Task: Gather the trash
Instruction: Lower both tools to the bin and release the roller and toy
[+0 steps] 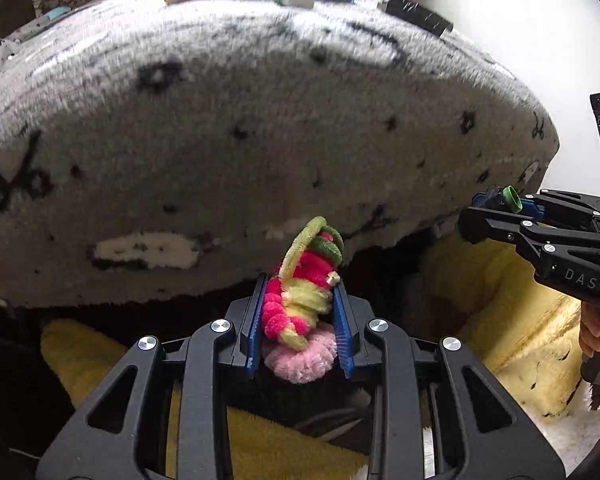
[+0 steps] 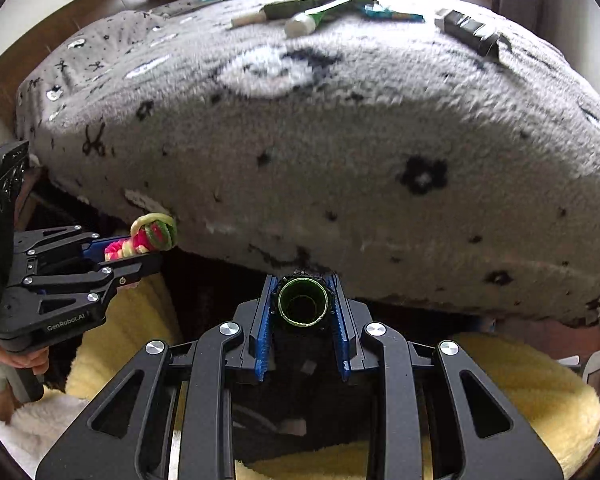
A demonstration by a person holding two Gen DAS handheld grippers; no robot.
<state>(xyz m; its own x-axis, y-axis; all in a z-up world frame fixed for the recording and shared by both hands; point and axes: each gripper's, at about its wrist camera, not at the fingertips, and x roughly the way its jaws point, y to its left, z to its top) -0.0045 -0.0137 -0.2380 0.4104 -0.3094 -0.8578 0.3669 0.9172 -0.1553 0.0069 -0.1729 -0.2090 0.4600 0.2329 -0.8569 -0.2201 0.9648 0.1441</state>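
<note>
My left gripper [image 1: 300, 308] is shut on a bundle of fuzzy pink, yellow and green pipe cleaners [image 1: 300, 292], held in front of the bed's near edge. It also shows at the left of the right wrist view [image 2: 140, 248]. My right gripper [image 2: 302, 304] is shut on a small green-rimmed black tube [image 2: 302, 302], seen end-on. In the left wrist view the right gripper [image 1: 496, 208] sits at the right, level with the bed edge. More trash lies at the far side of the bed: green and white wrappers [image 2: 300, 20], a teal piece [image 2: 392, 14] and a black packet [image 2: 472, 32].
A grey fleece blanket with black prints covers the bed [image 2: 340, 140] and fills most of both views. A yellow fuzzy fabric [image 2: 520, 392] lies below the grippers by the bed. A dark wooden headboard [image 2: 100, 8] stands at the far left.
</note>
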